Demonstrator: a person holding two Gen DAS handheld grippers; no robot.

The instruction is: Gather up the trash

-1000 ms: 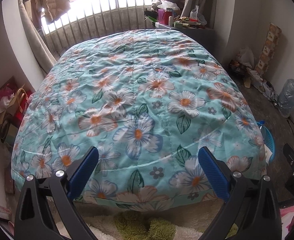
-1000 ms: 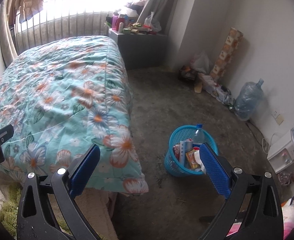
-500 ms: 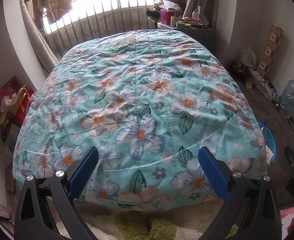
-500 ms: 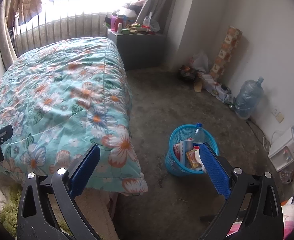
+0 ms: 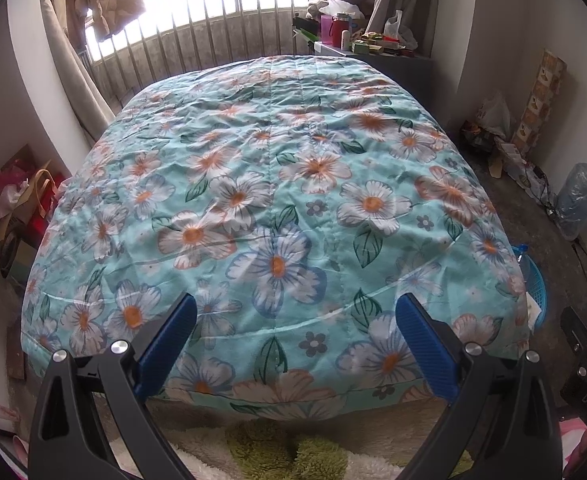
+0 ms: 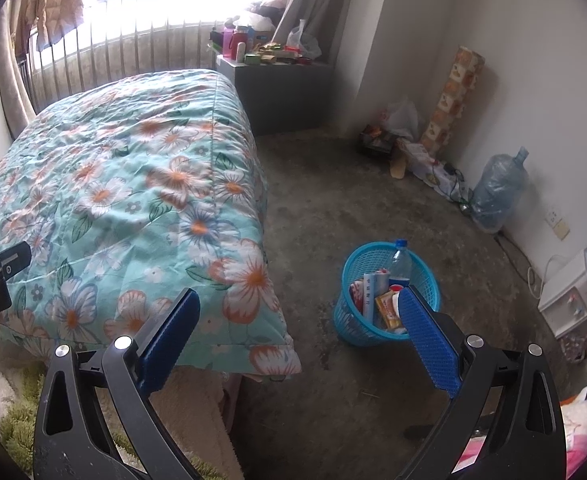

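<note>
A blue plastic basket [image 6: 427, 276] stands on the concrete floor to the right of the bed. It holds a clear plastic bottle [image 6: 399, 262], wrappers and other trash. Its rim also shows at the bed's right edge in the left wrist view [image 5: 538, 280]. My right gripper [image 6: 298, 334] is open and empty, held above the floor near the bed's foot corner, its right finger in front of the basket. My left gripper [image 5: 293, 338] is open and empty, facing the foot of the bed. No loose trash shows on the floral quilt [image 5: 277, 200].
A grey cabinet [image 6: 281, 88] with bottles and boxes stands by the window. Bags and clutter [image 6: 397, 136], a patterned roll [image 6: 453, 96] and a large water jug [image 6: 497, 192] line the right wall. A white appliance [image 6: 573, 296] sits lower right. A green shaggy rug [image 5: 277, 452] lies at the bed's foot.
Both grippers have drawn back and risen slightly, so the bed and basket sit a little lower in view. Both stay open and empty.
</note>
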